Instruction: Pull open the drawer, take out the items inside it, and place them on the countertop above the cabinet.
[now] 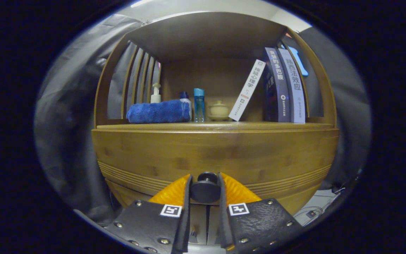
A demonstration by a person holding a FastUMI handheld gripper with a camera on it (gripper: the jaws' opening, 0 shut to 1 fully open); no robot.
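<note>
Your gripper (205,192) level, facing cabinet front; fingers (185,197) closed on both sides of round drawer knob (205,189), pressing it. Drawer (213,155) front flush, contents hidden. Counter (217,126) above carries rolled blue towel (158,111), pump bottle (155,94), blue-capped bottle (199,104), lidded cup (219,109), leaning white book (247,90), two upright books (284,86). Spines bear Chinese titles. Square markers on your gripper body.
</note>
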